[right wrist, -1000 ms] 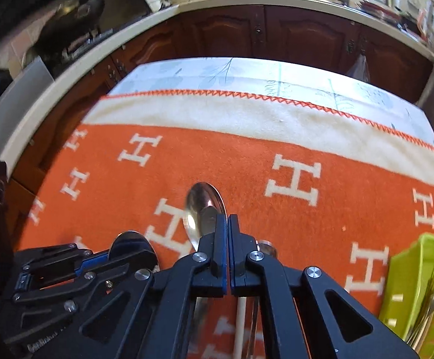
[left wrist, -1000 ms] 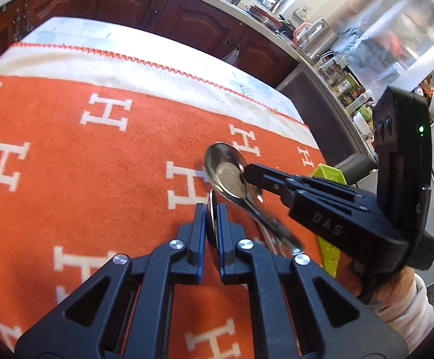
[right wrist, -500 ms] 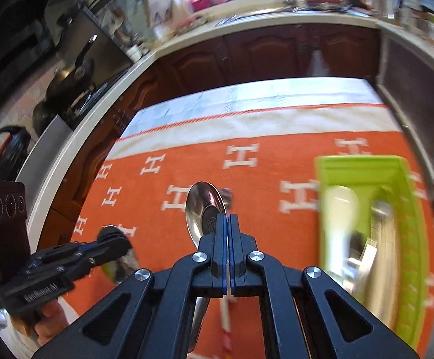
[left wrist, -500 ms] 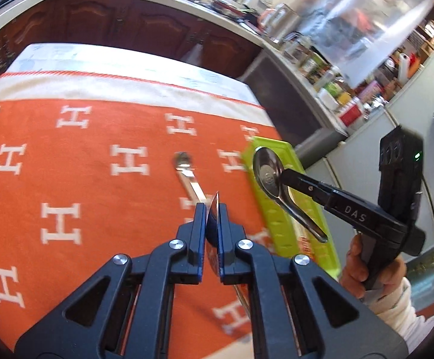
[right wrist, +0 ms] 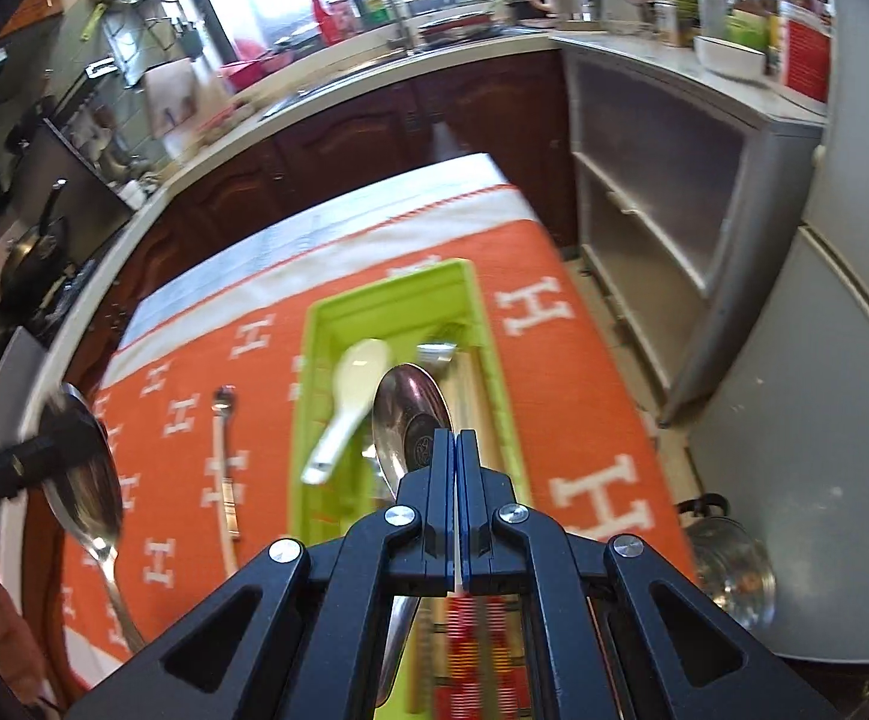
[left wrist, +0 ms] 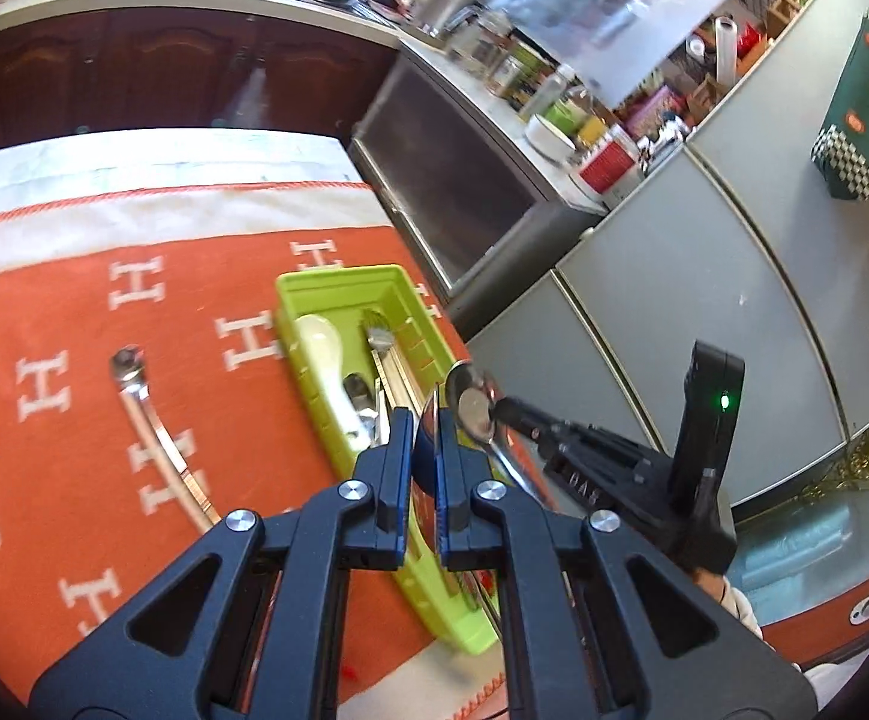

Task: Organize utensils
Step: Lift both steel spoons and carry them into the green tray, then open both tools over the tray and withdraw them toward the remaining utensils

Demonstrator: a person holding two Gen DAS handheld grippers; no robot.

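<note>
My left gripper [left wrist: 426, 420] is shut on a metal spoon [left wrist: 425, 450], seen edge-on between its pads; that spoon's bowl shows in the right wrist view [right wrist: 83, 474]. My right gripper [right wrist: 457, 441] is shut on another metal spoon [right wrist: 410, 408] and holds it above the green tray [right wrist: 494, 360]. The right gripper [left wrist: 497, 411] and its spoon [left wrist: 473, 411] hang over the tray's [left wrist: 338, 288] right side in the left wrist view. The tray holds a white ceramic spoon [right wrist: 350, 396], a fork [right wrist: 437, 351] and other cutlery. A small metal spoon [left wrist: 152, 426] lies on the orange cloth left of the tray.
The orange cloth [left wrist: 62, 480] with white H marks covers the table. Dark wood cabinets [left wrist: 164, 72] and a counter run behind it. A grey cabinet [right wrist: 656, 204] and a fridge [left wrist: 734, 312] stand to the right. A metal kettle [right wrist: 728, 564] sits on the floor at right.
Both grippers have swung right with their spoons, from above the bare cloth to over the green tray. The small spoon stays on the cloth.
</note>
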